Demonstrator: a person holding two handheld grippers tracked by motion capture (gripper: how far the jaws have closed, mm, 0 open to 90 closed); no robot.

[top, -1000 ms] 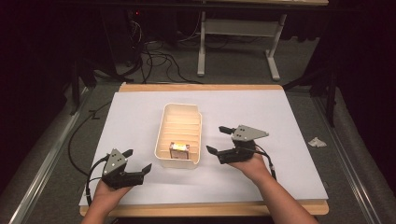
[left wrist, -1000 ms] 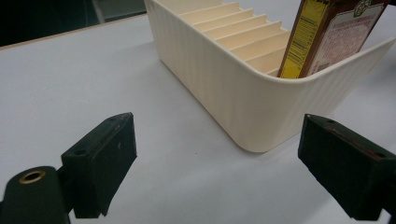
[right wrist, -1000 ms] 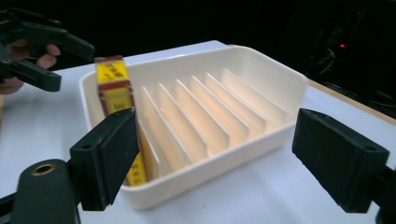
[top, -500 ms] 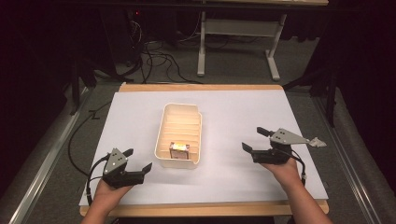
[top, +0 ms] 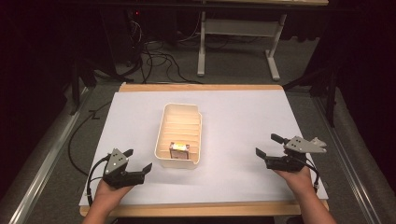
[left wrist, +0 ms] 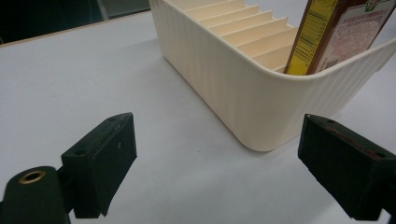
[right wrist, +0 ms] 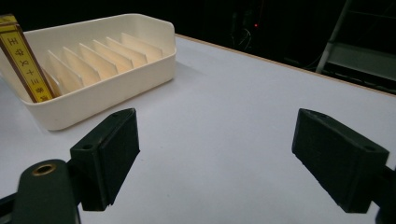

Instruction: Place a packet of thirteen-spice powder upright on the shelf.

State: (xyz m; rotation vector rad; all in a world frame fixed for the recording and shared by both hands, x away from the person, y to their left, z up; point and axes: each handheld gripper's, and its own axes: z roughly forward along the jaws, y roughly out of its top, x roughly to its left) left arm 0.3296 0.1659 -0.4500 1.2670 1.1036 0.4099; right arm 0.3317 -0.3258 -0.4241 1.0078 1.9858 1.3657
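Both wide, empty: left black two-jaw gripper (top: 139, 164) by the table's near-left corner, right black two-jaw gripper (top: 267, 146) at its right edge. Cream ribbed plastic divider tray (top: 166, 159) mid-table holds brown-yellow printed box (top: 179, 150) upright in its nearest slot.

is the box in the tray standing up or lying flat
Standing up: the box sits on edge in the nearest slot of the slotted tray, its top rising above the rim.

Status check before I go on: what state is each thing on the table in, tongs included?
Slotted tray: upright on the table, all slots bare but the nearest.
Box: standing on edge in the nearest slot.
Left tongs: open, holding nothing.
Right tongs: open, holding nothing, off to the tray's right.
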